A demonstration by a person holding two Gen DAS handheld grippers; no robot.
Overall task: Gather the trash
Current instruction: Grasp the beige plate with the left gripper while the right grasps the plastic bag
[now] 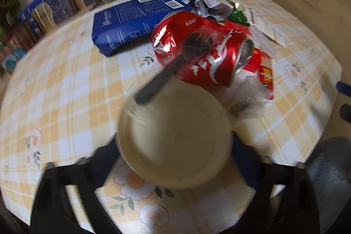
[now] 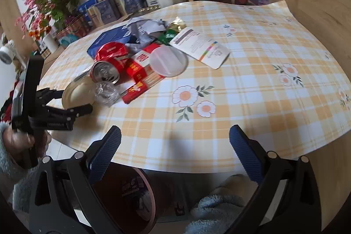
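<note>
A beige paper bowl (image 1: pixel 175 142) (image 2: pixel 75 93) sits near the table's left edge, between the fingers of my left gripper (image 1: pixel 174 139) (image 2: pixel 74 100). The jaws stand wide around its rim, close to it on both sides, with no firm grip showing. A black plastic fork (image 1: pixel 173 67) leans from the bowl onto a crushed red cola can (image 1: pixel 197 54) (image 2: pixel 107 71). My right gripper (image 2: pixel 175 155) hangs open and empty over the table's front edge, above a dark red bin (image 2: pixel 131 194).
Behind the can lie a blue box (image 1: pixel 131 21), crumpled paper (image 1: pixel 204 1), a green wrapper (image 1: pixel 237 12), a red pack (image 2: pixel 136 78), clear plastic wrap (image 2: pixel 106 92), a white lid (image 2: pixel 169 60) and a white pouch (image 2: pixel 199 47). Boxes and flower pots line the back.
</note>
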